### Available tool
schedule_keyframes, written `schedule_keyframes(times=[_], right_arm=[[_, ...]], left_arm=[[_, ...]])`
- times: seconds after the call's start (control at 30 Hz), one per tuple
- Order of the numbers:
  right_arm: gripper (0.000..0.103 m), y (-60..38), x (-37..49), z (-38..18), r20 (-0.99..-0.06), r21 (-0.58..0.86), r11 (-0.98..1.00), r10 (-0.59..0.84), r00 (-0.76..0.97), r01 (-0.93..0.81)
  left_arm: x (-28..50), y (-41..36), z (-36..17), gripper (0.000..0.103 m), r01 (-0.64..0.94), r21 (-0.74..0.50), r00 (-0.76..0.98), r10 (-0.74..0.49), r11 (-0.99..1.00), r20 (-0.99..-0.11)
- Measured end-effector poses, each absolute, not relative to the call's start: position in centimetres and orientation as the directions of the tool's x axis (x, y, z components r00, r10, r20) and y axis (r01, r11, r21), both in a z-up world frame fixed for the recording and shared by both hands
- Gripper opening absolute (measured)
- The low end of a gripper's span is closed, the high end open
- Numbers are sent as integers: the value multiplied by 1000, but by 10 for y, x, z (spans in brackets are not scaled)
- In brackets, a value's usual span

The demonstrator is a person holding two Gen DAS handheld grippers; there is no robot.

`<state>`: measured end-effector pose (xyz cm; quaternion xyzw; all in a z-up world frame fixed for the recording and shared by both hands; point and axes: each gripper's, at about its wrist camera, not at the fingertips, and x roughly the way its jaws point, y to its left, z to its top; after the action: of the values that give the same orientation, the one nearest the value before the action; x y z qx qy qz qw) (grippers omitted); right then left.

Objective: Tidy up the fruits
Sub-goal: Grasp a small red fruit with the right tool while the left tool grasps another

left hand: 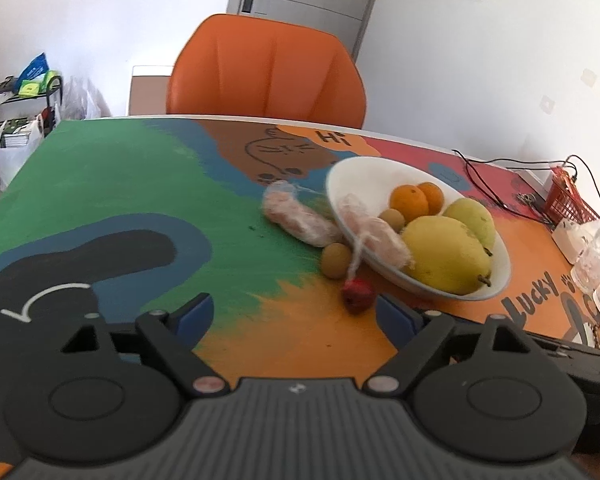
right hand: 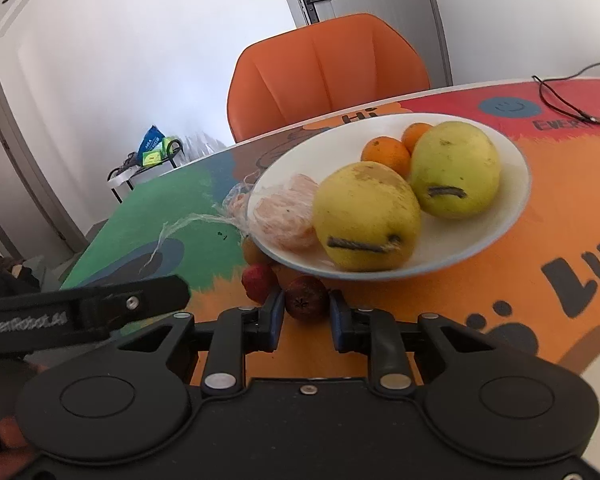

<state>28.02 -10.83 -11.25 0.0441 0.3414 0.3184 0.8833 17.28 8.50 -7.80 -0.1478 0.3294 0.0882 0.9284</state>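
Observation:
A white bowl [left hand: 380, 166] [right hand: 512, 176] holds two yellow pears [right hand: 364, 216], two oranges [left hand: 408, 202], a small brown fruit [left hand: 392, 218] and a peeled orange in plastic wrap [left hand: 374, 232]. On the painted table beside it lie another wrapped peeled orange [left hand: 296, 218], a brown round fruit [left hand: 336, 260] and a small red fruit [left hand: 358, 294] [right hand: 258, 278]. My right gripper [right hand: 306, 314] is shut on a dark red fruit [right hand: 306, 298] just in front of the bowl. Left of the red fruit, my left gripper [left hand: 296, 316] stands open over the table with nothing between its fingers.
An orange chair [left hand: 266, 72] stands behind the table's far edge. At the right are glass jars [left hand: 598, 258], a red basket [left hand: 568, 200] and black cables [left hand: 484, 184]. The left gripper's body [right hand: 84, 312] shows at the left of the right wrist view.

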Motion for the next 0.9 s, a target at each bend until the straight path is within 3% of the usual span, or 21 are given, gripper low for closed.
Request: schedule_keyframes(times=[0.6, 0.83, 0.9], right_arm=[[23, -156, 282, -113, -545, 364, 783, 618, 566, -504], [23, -164, 285, -113, -542, 380, 783, 620, 567, -493], [23, -166, 286, -114, -540, 383, 781, 622, 567, -493]], left_arm=[[207, 50, -93, 53, -237, -148, 749, 84, 960, -657], [216, 43, -96, 47, -239, -131, 746, 96, 962, -659], [217, 42, -97, 40, -243, -124, 743, 102, 962, -661]])
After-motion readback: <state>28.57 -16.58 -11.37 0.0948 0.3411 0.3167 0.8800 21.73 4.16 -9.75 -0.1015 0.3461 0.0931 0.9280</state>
